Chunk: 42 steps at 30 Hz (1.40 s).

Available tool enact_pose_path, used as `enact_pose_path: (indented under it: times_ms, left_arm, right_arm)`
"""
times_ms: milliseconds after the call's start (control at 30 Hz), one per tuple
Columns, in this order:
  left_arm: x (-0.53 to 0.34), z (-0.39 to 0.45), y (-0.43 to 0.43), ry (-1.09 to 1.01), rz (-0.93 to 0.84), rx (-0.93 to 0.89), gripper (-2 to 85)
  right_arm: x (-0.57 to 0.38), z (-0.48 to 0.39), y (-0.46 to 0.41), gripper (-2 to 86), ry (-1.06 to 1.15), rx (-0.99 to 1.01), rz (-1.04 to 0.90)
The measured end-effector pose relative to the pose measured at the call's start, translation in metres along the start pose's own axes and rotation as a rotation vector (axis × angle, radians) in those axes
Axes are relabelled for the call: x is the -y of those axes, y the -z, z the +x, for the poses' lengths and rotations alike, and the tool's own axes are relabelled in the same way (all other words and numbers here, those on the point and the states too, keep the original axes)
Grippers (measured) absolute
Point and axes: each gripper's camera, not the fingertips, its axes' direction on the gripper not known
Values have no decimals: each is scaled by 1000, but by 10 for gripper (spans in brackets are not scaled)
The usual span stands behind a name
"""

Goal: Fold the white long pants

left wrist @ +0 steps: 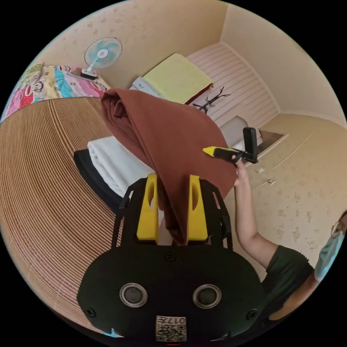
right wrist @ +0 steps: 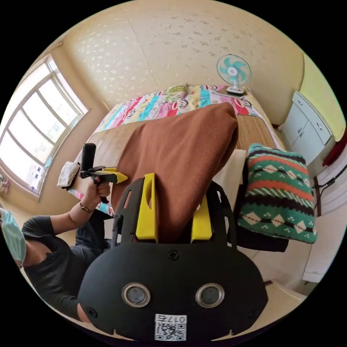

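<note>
**Brown cloth held up between both grippers, white pants on the bed beneath**

I have the left gripper raised over the bed, its yellow jaws set a little apart with a bunched edge of the brown garment running down between them; the cloth lies against the right-hand jaw, but I cannot tell whether the other jaw presses it. In the same left gripper view the other gripper is at the far edge of that brown garment, a hand wrapped round its grip, its yellow tip against the cloth.

In the right gripper view my right gripper has the brown garment packed thick between its jaws, which stand fairly wide and touch the fabric on both sides. The left gripper sits at the garment's near edge, held by a hand.

The white long pants lie folded under the brown garment, on a dark layer over the ribbed bamboo mat. In the right gripper view they show as a pale strip just beside the brown garment, next to a green patterned knit. Beyond the brown garment are a bright patchwork quilt and a small fan.
</note>
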Motion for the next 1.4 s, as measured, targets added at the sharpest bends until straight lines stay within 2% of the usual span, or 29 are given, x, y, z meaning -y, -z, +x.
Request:
enact_pose_path:
  times_ms: [67, 133, 200, 233, 267, 300, 367, 400, 467, 533, 667, 700, 800, 867, 1000, 1400]
  left_arm:
    - [-45, -28, -28, 42, -39, -117, 124]
    - [-102, -35, -11, 54, 4, -144, 123]
    - [-164, -32, 28, 26, 74, -52, 122]
    - [-205, -31, 60, 29, 117, 89, 121]
    - [-242, -32, 94, 63, 157, 266, 120]
    - [-260, -32, 111, 84, 179, 354, 122]
    - [-315, -37, 174, 180, 270, 674, 153]
    - [-325, -39, 187, 210, 290, 750, 167]
    - [-350, -54, 226, 356, 337, 964, 294]
    - [-356, -71, 242, 416, 331, 1016, 351]
    - [-355, -111, 246, 558, 329, 1082, 375]
    - [-354, -115, 244, 567, 329, 1089, 378]
    - [-348, -137, 223, 631, 275, 1080, 391]
    - [-337, -136, 203, 655, 215, 1189, 398]
    - [-333, -138, 195, 691, 227, 1191, 412]
    - [-332, -123, 182, 699, 217, 1198, 416]
  right_arm:
    - [-1, 38, -34, 139, -155, -177, -119]
    - [-13, 51, -60, 131, -258, -389, -205]
    - [-41, 20, -53, 132, -282, -488, -33]
    - [-49, 8, -48, 134, -291, -505, 21]
    - [-66, -20, -36, 137, -292, -516, 153]
    - [-85, -54, -29, 140, -264, -478, 291]
    - [-103, -106, -34, 153, -175, -340, 408]
    - [-103, -139, -53, 167, -120, -234, 383]
    - [-94, -192, -96, 198, -35, -91, 314]
    - [-81, -247, -152, 226, 34, -8, 265]
    - [-40, -364, -306, 269, 124, 39, -58]
    - [-35, -389, -332, 264, 115, 17, -72]
    - [-31, -419, -362, 248, 15, -75, -7]
    - [-27, -428, -378, 263, -26, -81, -36]
    - [-32, -449, -399, 277, 4, -210, -2]
    - [-53, -438, -406, 276, 2, -198, 9]
